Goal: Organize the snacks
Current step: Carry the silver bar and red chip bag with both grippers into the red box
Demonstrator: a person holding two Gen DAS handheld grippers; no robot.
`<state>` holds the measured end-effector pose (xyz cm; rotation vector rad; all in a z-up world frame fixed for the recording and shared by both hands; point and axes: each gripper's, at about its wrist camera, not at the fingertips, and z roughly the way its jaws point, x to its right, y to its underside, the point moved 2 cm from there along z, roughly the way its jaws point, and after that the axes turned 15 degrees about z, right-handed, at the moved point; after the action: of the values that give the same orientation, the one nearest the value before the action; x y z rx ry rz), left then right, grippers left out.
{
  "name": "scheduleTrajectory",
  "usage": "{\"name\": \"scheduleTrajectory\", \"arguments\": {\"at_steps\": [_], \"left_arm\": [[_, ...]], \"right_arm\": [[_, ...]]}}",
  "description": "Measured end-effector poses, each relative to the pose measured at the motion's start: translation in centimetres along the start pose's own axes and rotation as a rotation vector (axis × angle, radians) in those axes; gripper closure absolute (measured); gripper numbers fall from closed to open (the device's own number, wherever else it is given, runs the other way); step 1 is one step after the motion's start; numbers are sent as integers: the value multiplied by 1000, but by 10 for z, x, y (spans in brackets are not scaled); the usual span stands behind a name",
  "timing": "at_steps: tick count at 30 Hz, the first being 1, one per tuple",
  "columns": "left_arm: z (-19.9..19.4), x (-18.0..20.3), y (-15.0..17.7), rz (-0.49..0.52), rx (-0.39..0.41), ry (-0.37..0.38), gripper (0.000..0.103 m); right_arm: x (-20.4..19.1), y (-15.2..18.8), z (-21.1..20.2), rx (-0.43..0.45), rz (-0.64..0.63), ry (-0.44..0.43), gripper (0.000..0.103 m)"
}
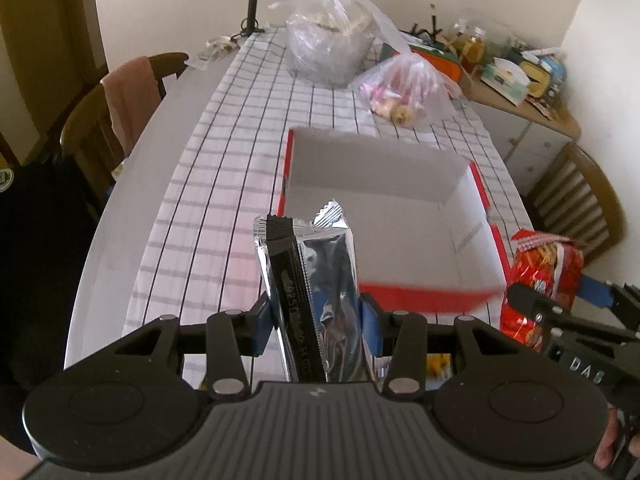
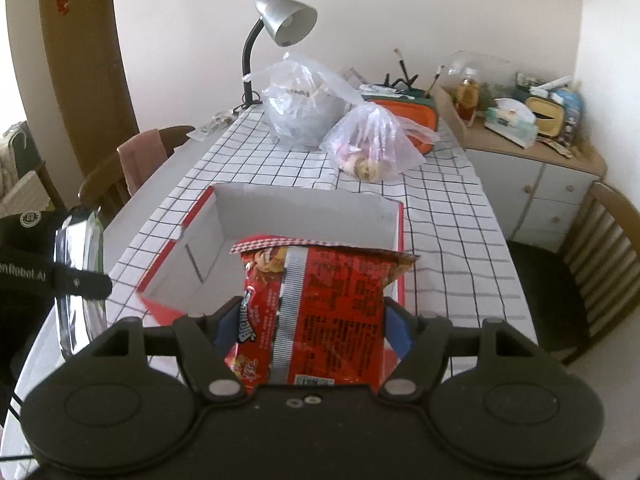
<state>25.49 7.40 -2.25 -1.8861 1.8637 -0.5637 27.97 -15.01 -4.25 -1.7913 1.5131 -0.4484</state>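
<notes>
A long table under a checked cloth fills the room's middle, with chairs at its sides and a cabinet loaded with jars and boxes over at two o'clock. On the cloth sits an open cardboard box, white inside with red edges, and nothing shows on its visible floor. Beyond it, towards twelve o'clock, stand a big clear bag bulging around something grey and a smaller clear bag of wrapped sweets, the two just beside each other, with a silver desk lamp behind them. The right wrist view shows the whole lamp head and the box's far wall sharply; the left wrist view cuts the lamp off at the top edge and blurs the box's near red flap. The right gripper is clamped on a red snack packet, held upright in front of the box's near edge; in the left view that same packet appears at four o'clock, beside the box's right corner. The left gripper is squeezed on a silver foil packet with a black strip, standing upright at the box's near left corner; the right view catches only its shiny edge at nine o'clock.
</notes>
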Motion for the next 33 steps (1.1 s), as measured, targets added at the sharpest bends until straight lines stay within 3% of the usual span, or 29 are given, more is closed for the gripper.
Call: {"name": "scheduleTrajectory", "arguments": {"at_steps": [7, 17, 26, 33], "left_arm": [[44, 2, -51, 36, -7, -9, 59], [116, 14, -88, 125, -51, -44, 59], [178, 24, -83, 179, -176, -29, 59], [202, 31, -72, 201, -242, -18, 58]], "right_arm": [[5, -25, 55, -45, -49, -3, 32], [6, -26, 133, -140, -98, 16, 32], [-2, 1, 165, -237, -156, -2, 33], [0, 11, 179, -275, -166, 16, 32]]}}
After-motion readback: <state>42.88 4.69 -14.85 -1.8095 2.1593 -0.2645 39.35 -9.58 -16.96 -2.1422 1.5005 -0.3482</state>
